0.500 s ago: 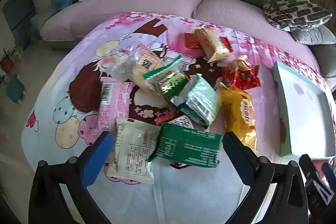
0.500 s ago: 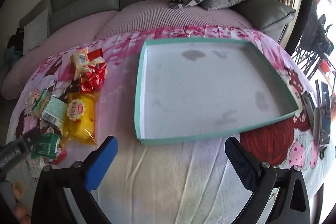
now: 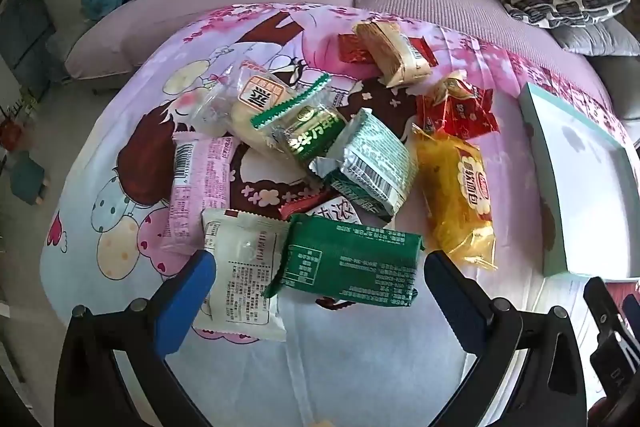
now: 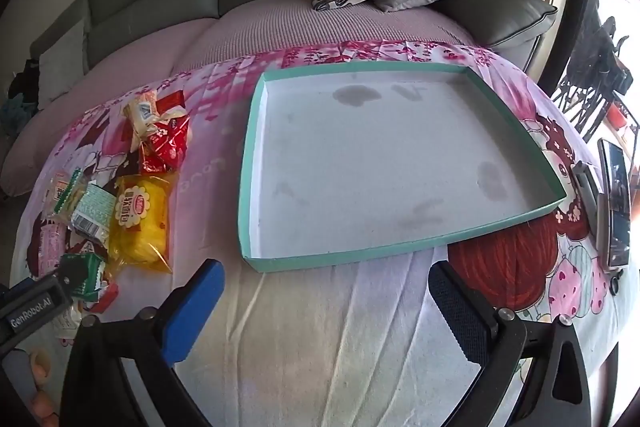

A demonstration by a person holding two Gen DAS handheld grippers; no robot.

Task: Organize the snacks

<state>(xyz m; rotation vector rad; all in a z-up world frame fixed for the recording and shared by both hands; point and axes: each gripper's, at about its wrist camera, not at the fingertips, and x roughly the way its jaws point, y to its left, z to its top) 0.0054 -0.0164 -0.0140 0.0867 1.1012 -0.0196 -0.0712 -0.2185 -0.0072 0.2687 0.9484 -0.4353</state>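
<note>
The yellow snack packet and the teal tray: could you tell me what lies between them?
Nothing: the right wrist view shows only bare printed cloth between yellow snack packet and teal tray.

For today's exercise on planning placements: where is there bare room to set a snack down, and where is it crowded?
Free: the whole floor of the teal tray, and the cloth strip between its near rim and the right gripper. Crowded: the snack pile left of the tray, from the yellow pack to the pink pack.

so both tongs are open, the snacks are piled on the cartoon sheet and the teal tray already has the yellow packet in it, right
Not quite. The shallow teal cardboard tray holds nothing; the right wrist view shows its pale floor bare. The yellow plastic snack packet lies on the cartoon-print sheet with the other snacks, beside the tray. Both the left tongs and right tongs are open.
</note>
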